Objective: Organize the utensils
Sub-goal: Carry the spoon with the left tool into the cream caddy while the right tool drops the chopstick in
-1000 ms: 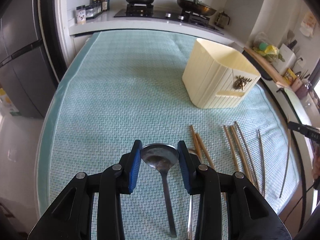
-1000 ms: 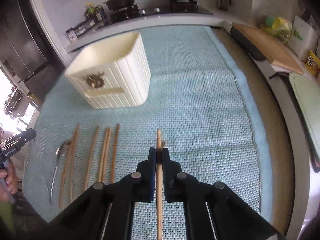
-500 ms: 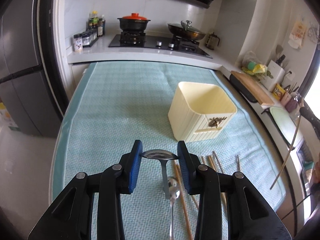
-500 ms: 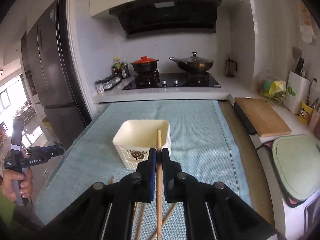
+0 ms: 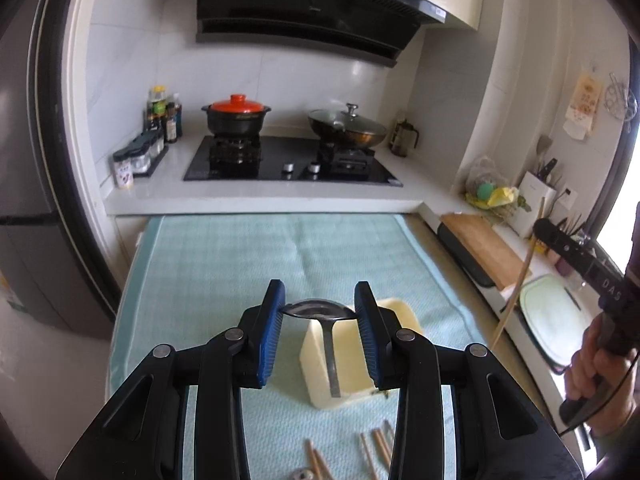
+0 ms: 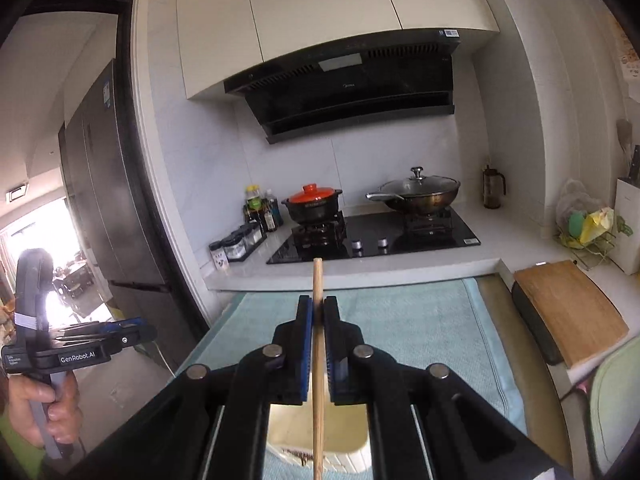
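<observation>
Both tongs are loaded and raised above the worktop, which is covered by a teal mat.

Left tongs: partly open, pads pressing on the bowl of a metal spoon; the handle hangs down in front of the cream holder.

Right tongs: closed almost fully, clamped on 1 wooden chopstick that runs forward between the pads. The holder's open mouth lies directly below.

Progress: early. Neither held item is in the holder yet, and what shows of its interior looks empty; part is hidden.

Outstanding: the loose chopsticks on the mat, at least 4 ends visible in the left wrist view, and a metal piece at the frame's bottom edge, probably a 2nd spoon. Full count cannot be told, since the tongs hide part of the mat.
</observation>
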`<control>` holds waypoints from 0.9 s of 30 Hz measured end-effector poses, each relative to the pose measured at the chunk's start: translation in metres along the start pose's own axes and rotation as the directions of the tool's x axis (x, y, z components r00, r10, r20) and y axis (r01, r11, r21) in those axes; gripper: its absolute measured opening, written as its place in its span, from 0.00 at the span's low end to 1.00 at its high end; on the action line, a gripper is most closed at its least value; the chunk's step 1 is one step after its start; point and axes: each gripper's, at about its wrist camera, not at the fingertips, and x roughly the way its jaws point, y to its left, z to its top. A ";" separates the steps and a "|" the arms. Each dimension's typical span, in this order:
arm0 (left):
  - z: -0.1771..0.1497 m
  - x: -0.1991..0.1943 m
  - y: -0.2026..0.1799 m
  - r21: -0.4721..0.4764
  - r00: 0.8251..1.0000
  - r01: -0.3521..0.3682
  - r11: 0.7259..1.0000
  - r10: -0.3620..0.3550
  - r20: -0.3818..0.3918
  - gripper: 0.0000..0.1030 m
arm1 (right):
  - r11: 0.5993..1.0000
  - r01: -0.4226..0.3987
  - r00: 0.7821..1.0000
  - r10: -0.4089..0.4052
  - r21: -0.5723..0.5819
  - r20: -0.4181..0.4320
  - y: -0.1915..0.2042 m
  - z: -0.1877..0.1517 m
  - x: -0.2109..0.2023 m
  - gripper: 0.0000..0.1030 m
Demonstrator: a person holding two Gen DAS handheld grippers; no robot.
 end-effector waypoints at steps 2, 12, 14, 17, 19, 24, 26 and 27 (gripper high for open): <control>0.011 0.014 -0.008 0.010 1.000 0.001 1.000 -0.001 0.015 0.35 | 1.000 -0.006 0.999 0.007 -0.010 0.033 0.001 0.005 0.016 0.06; -0.022 0.111 -0.029 0.050 0.996 -0.020 0.999 0.024 -0.086 0.35 | 0.998 -0.011 0.999 0.008 -0.057 -0.050 -0.009 -0.040 0.105 0.06; -0.032 0.123 -0.029 0.054 0.993 -0.021 0.998 0.027 -0.119 0.35 | 0.999 -0.022 0.993 0.018 -0.041 -0.113 -0.014 -0.052 0.117 0.06; -0.047 0.138 -0.028 0.054 0.986 -0.035 0.998 0.043 -0.161 0.35 | 0.999 -0.017 0.981 0.010 -0.038 -0.196 -0.018 -0.067 0.133 0.06; -0.051 0.145 -0.027 0.054 0.981 -0.049 0.997 0.058 -0.185 0.36 | 0.999 -0.011 0.971 0.003 -0.033 -0.237 -0.021 -0.073 0.141 0.07; -0.049 0.142 -0.024 0.053 0.979 -0.087 0.995 0.095 -0.178 0.55 | 1.000 0.005 0.962 -0.007 -0.010 -0.274 -0.023 -0.072 0.145 0.09; -0.043 0.127 -0.021 0.049 0.984 -0.104 0.993 0.110 -0.138 0.71 | 1.000 0.008 0.963 -0.010 -0.009 -0.268 -0.021 -0.065 0.139 0.20; -0.040 0.116 -0.021 0.052 0.987 -0.111 0.992 0.116 -0.113 0.74 | 1.000 0.012 0.966 -0.014 -0.011 -0.258 -0.019 -0.061 0.133 0.32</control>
